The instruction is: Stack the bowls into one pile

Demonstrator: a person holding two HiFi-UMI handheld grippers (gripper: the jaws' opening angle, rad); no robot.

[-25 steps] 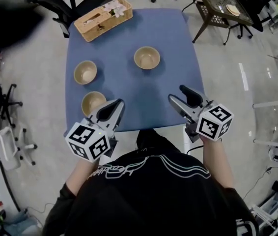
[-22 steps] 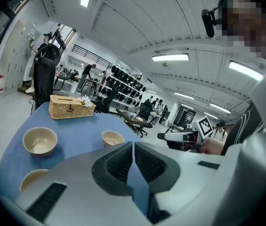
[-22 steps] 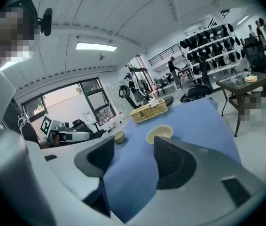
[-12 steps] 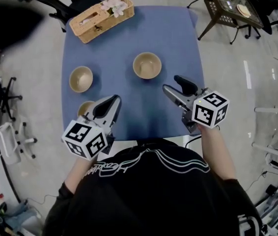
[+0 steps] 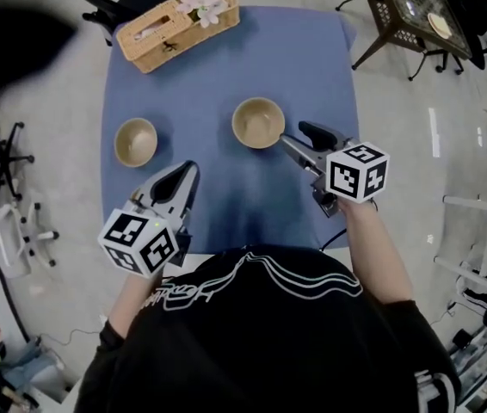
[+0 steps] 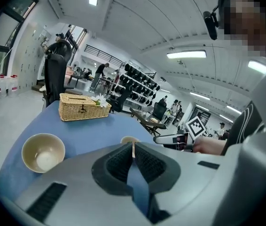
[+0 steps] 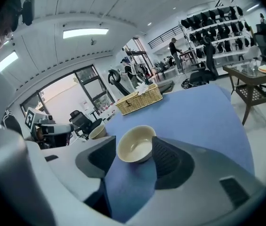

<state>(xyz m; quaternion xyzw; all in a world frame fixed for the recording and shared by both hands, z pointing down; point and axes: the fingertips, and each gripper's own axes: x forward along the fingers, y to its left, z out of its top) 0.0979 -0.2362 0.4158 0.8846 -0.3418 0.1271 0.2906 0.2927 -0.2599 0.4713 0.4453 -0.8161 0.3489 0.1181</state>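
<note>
The right claw (image 5: 292,134) moves nearer the bowl (image 5: 258,122) at its 10 o'clock, spread wide but closing a little. The left claw (image 5: 188,169) is pressed together.

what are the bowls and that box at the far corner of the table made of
The middle bowl and the left bowl look like glazed ceramic, possibly melamine: smooth beige walls, soft sheen, paler insides. The box looks like woven wicker or rattan, matte tan: the weave pattern shows on its sides.
</note>
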